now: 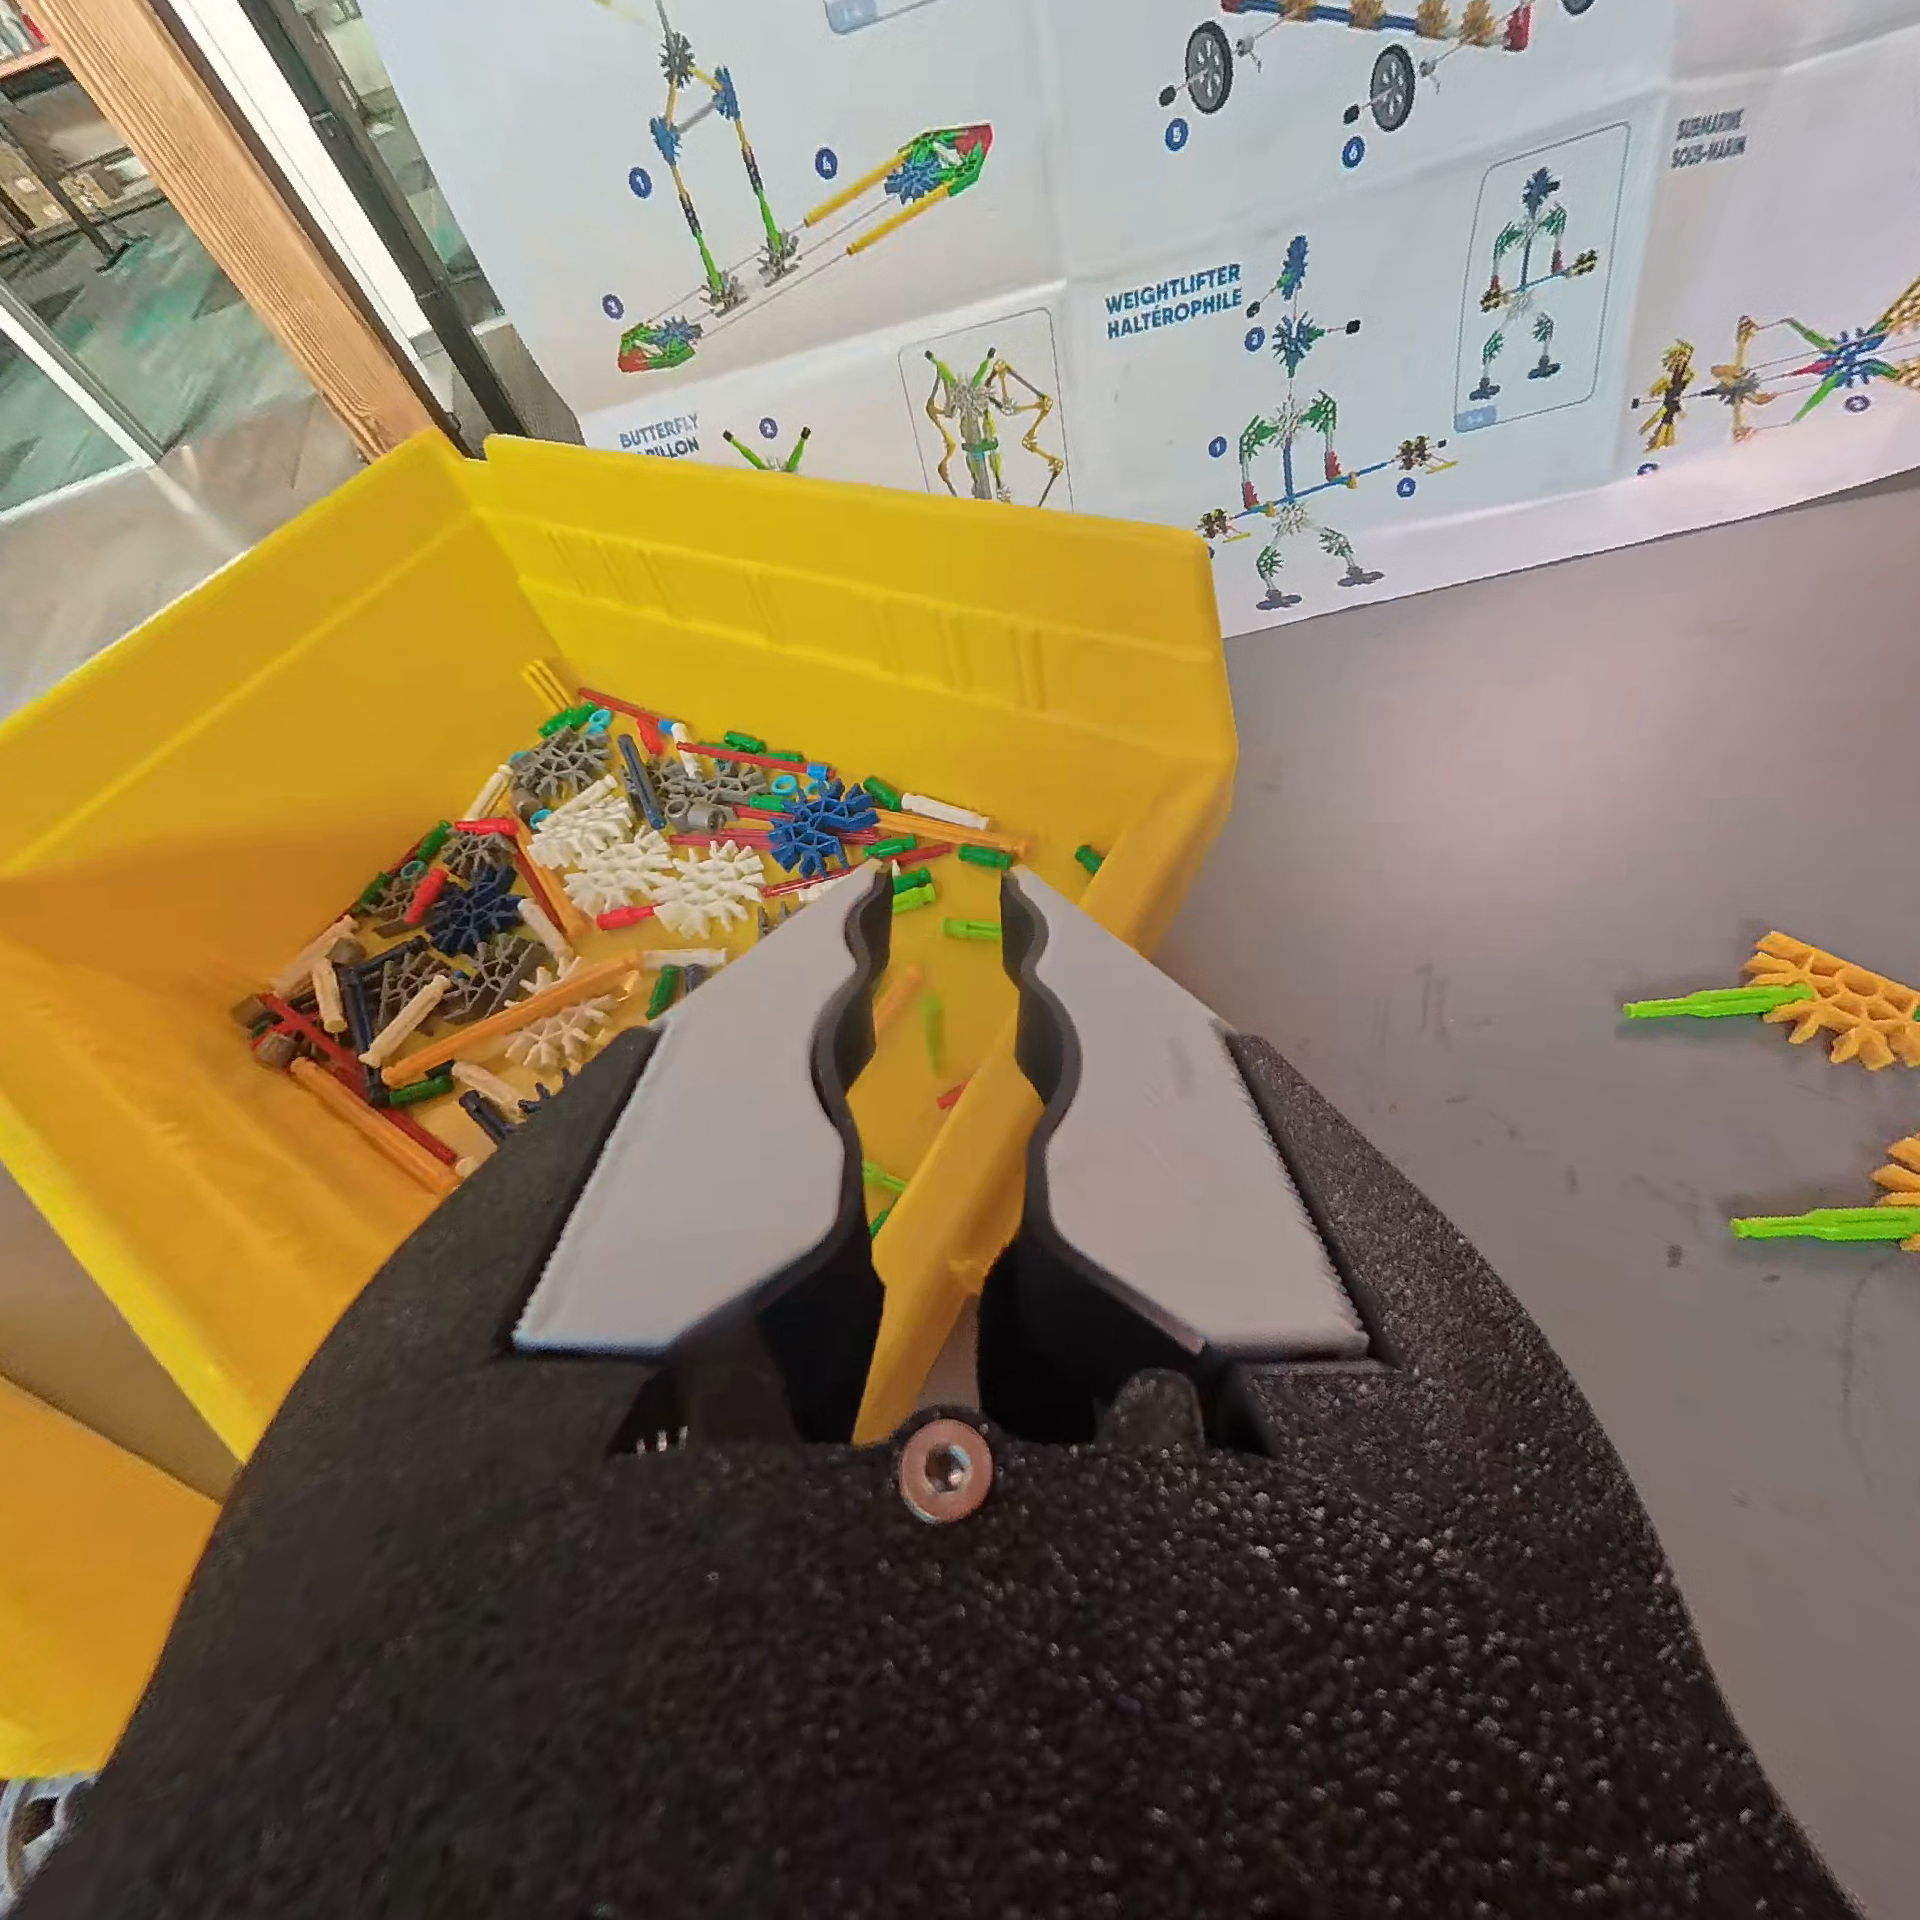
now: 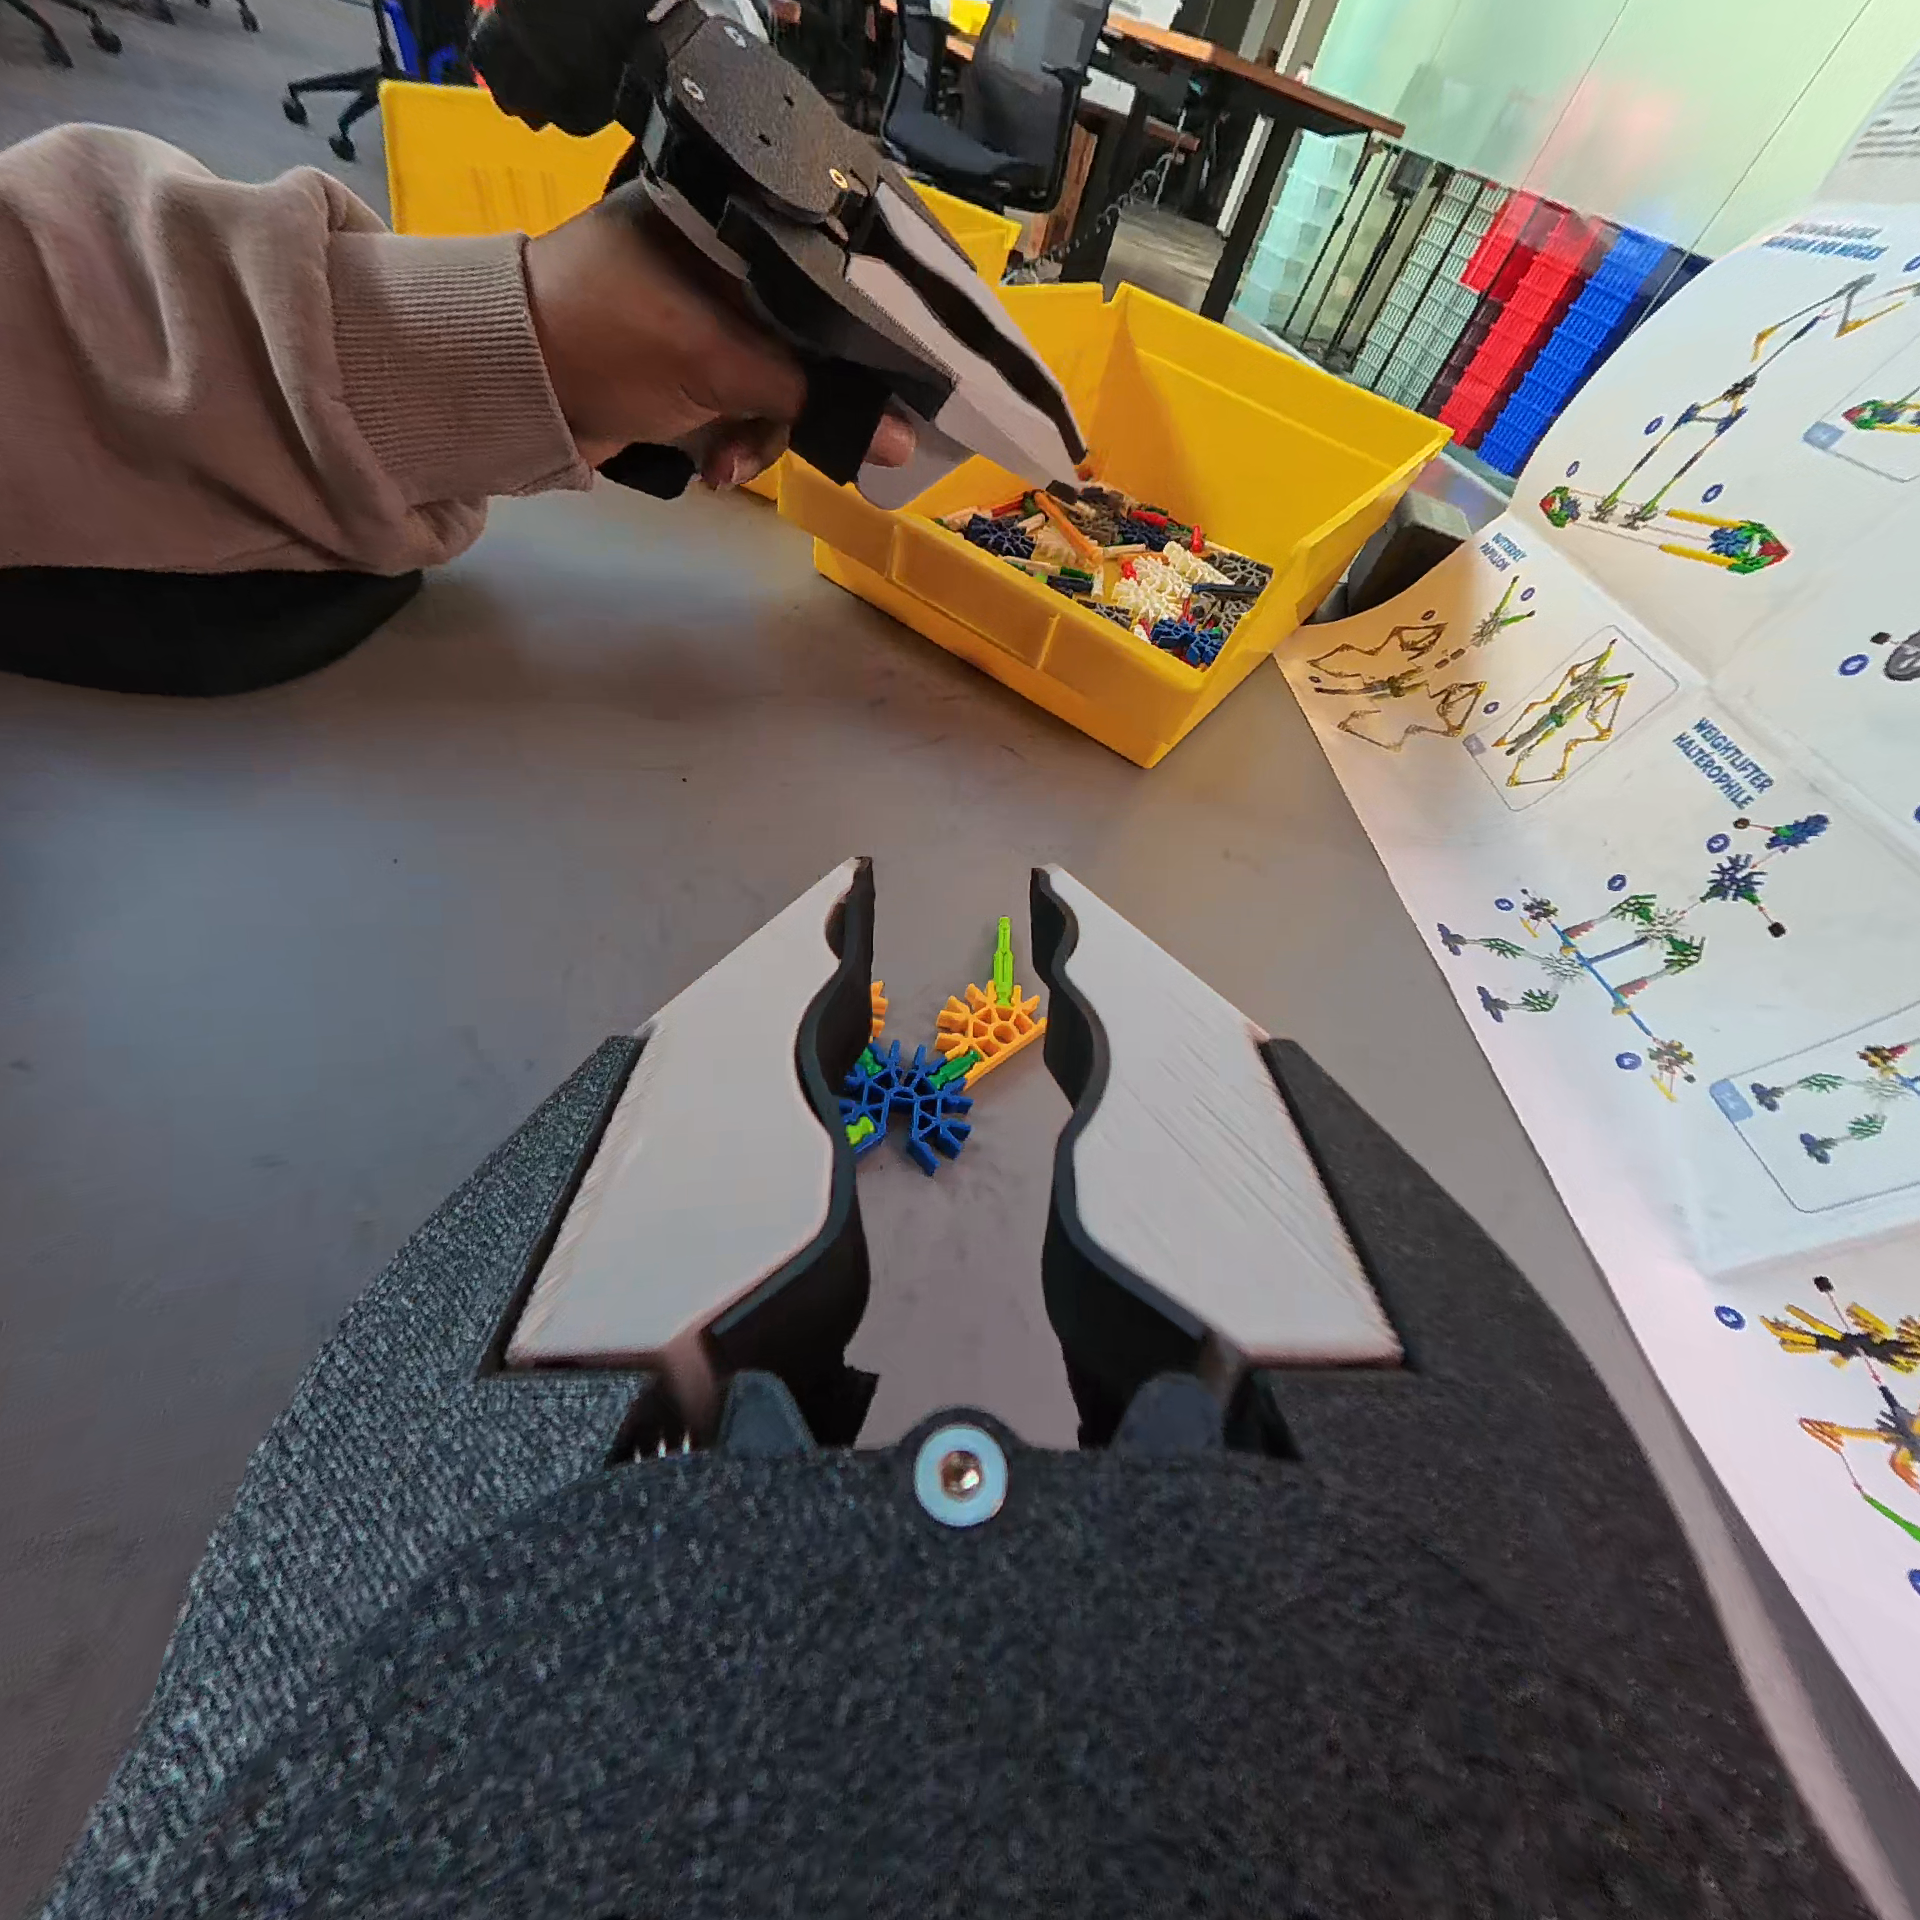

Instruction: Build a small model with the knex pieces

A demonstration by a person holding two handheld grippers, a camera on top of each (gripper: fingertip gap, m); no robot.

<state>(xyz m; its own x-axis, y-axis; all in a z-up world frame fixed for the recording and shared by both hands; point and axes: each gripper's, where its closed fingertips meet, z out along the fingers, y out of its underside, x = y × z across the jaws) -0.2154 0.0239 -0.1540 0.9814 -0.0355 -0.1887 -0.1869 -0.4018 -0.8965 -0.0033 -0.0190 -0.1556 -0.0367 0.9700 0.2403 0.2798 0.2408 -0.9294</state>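
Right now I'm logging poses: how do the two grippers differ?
The left gripper hangs over the yellow bin of loose toy parts; the right gripper sits low over the grey table, framing a blue-and-orange toy piece. Both are open and empty.

Setting: open-plan office or lab workroom.
- Grey desk (image 2: 520, 810), worn and scuffed.
- Rolling office chairs (image 2: 332, 94) on grey floor, far background.
- Long wood-topped worktables on dark legs (image 2: 1247, 94) behind.
- Stacked storage crates, red (image 2: 1517, 312), blue (image 2: 1590, 343) and clear, against glass partition.
- Wood-framed glazed door or window (image 1: 208, 208), left side.
- Yellow parts bin (image 2: 1143, 707) of small plastic construction pieces on desk; second yellow bin (image 2: 457, 156) beyond.
- Large fold-out assembly sheet (image 1: 1143, 260) with coloured model diagrams, propped at desk's far edge.
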